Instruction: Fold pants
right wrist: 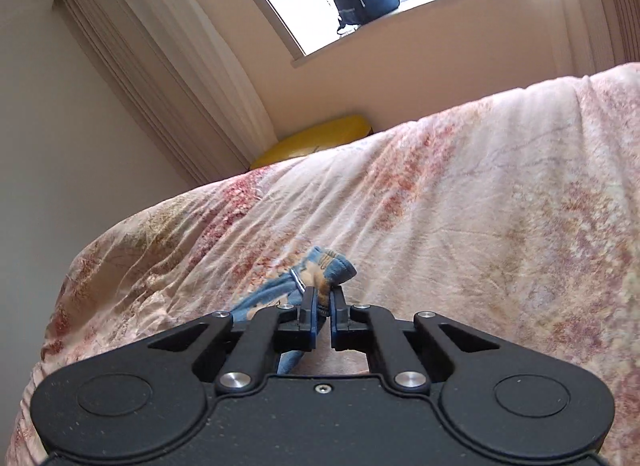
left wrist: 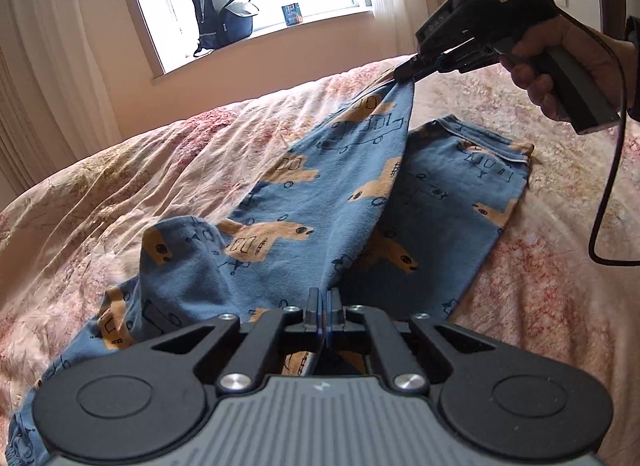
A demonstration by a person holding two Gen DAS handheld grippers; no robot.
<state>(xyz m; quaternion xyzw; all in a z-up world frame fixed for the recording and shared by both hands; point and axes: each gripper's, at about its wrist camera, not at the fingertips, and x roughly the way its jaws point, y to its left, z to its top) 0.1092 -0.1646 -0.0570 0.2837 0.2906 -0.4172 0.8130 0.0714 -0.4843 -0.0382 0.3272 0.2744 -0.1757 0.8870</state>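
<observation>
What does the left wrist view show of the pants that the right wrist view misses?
Only the left wrist view shows the blue printed pants spread over the bed: one leg lifted by the right gripper, the other leg lying flat, and the left gripper shut on fabric near the waist end. Only the right wrist view shows the bunched cuff pinched in the right gripper's fingers close up, plus a yellow object beyond the bed. Both show the floral bedspread, the backpack and a small box on the windowsill.
</observation>
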